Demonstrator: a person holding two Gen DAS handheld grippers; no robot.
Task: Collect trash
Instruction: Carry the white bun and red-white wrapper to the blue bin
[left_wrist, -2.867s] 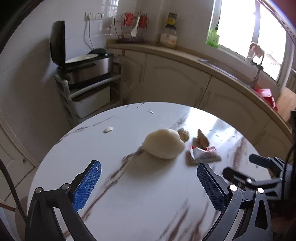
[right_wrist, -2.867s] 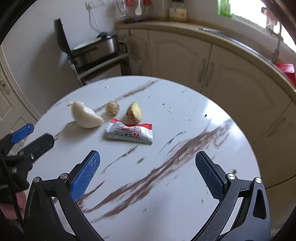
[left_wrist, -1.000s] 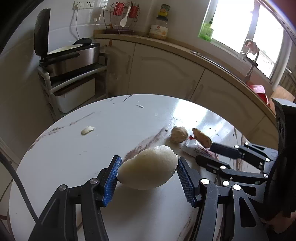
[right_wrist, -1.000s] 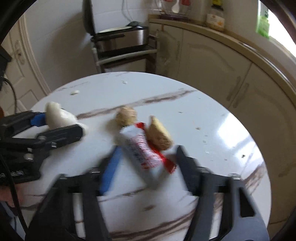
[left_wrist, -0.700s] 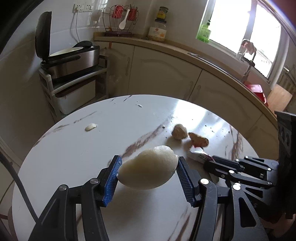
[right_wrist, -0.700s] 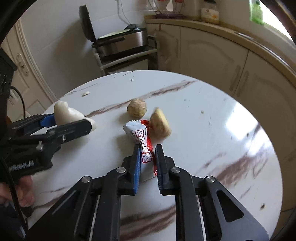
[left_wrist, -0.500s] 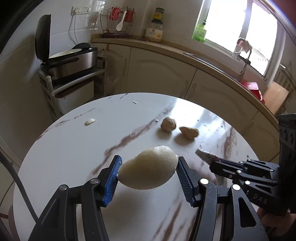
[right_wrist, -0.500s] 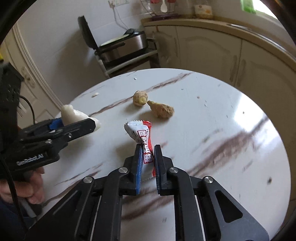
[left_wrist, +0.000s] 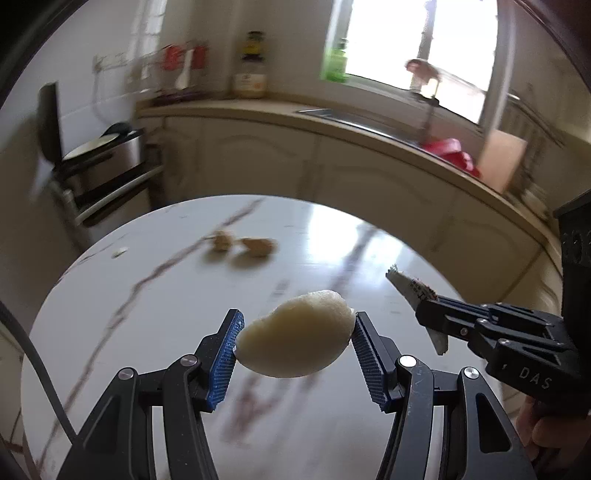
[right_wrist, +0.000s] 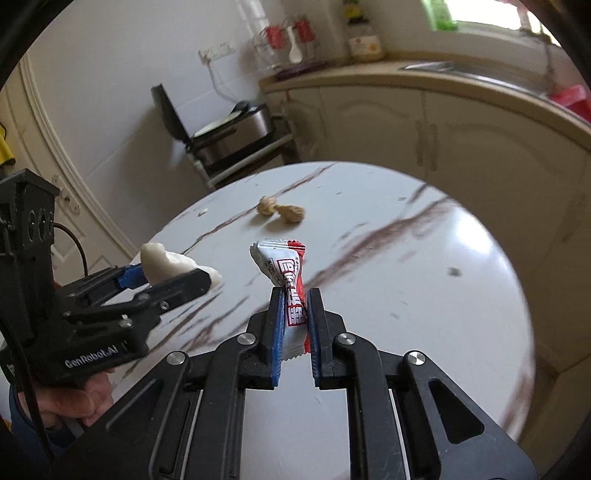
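Two pieces of trash are in your grip, both lifted clear of the round marble table (left_wrist: 155, 369). Nearest you, your left gripper (left_wrist: 295, 339) has its blue pads pressed on either side of a pale, bun-like lump (left_wrist: 295, 341), with the jaws standing about half apart around it. Your right gripper (right_wrist: 295, 325) is pinched almost fully closed on a red and white snack wrapper (right_wrist: 284, 273), whose crumpled upper end sticks up above the fingertips. In the left wrist view that wrapper shows edge-on at the right, held just beside the lump. Farther out on the tabletop, two small brown scraps (right_wrist: 282, 212) lie touching each other, well apart from both grippers. A tiny white bit (left_wrist: 119, 253) rests near the table's far left edge. Beyond the table, cream cabinets (right_wrist: 424, 122) curve under a counter, and a steel appliance (right_wrist: 229, 136) with its lid raised sits on a rack.
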